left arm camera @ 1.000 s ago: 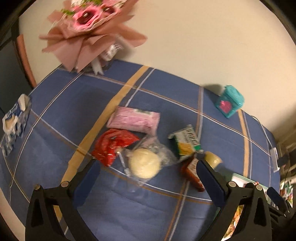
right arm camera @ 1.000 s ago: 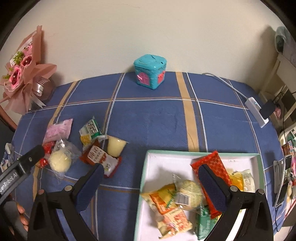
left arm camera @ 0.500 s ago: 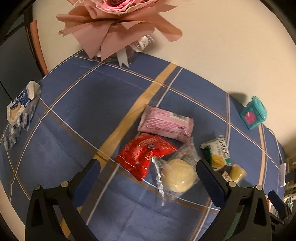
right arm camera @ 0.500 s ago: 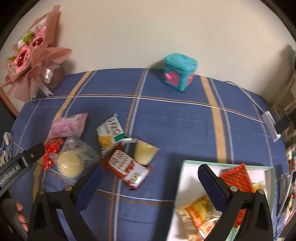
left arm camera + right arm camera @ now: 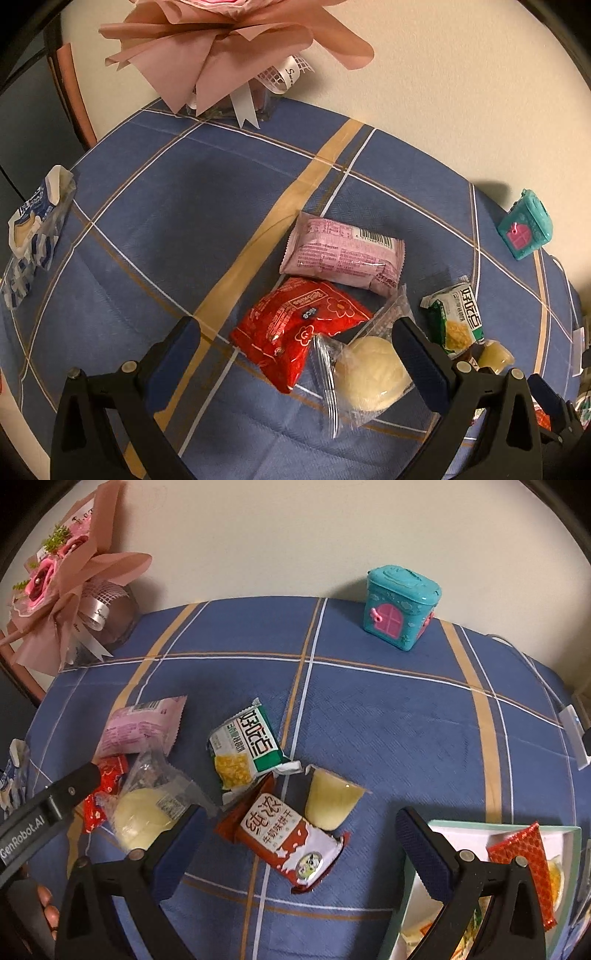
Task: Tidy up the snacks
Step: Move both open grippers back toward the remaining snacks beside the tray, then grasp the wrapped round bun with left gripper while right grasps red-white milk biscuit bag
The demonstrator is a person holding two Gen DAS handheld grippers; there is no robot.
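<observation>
Blue plaid tablecloth point(image 5: 369, 709) covers the table, set against a plain cream wall. Left gripper point(image 5: 295, 343) is spread wide and grasps nothing; a red snack packet point(image 5: 295, 332) and a clear-wrapped round bun point(image 5: 369, 373) lie on the cloth between its fingers, with no contact visible. A pink snack packet point(image 5: 343, 254) lies just beyond the red one, touching it. Right gripper point(image 5: 299, 830) is likewise spread wide and empty, with a brown-and-white biscuit packet point(image 5: 284, 830) lying between its fingers. A pale jelly cup point(image 5: 332, 797) lies on its side against that packet, and a green-and-white corn snack packet point(image 5: 243, 749) sits just behind. A white tray with a green rim point(image 5: 417, 871) at the lower right of the right wrist view holds an orange-red packet point(image 5: 524, 864) and other snacks, partly hidden. A teal toy house point(image 5: 400, 607) and a pink bouquet point(image 5: 70, 576) stand near the wall, well apart.
</observation>
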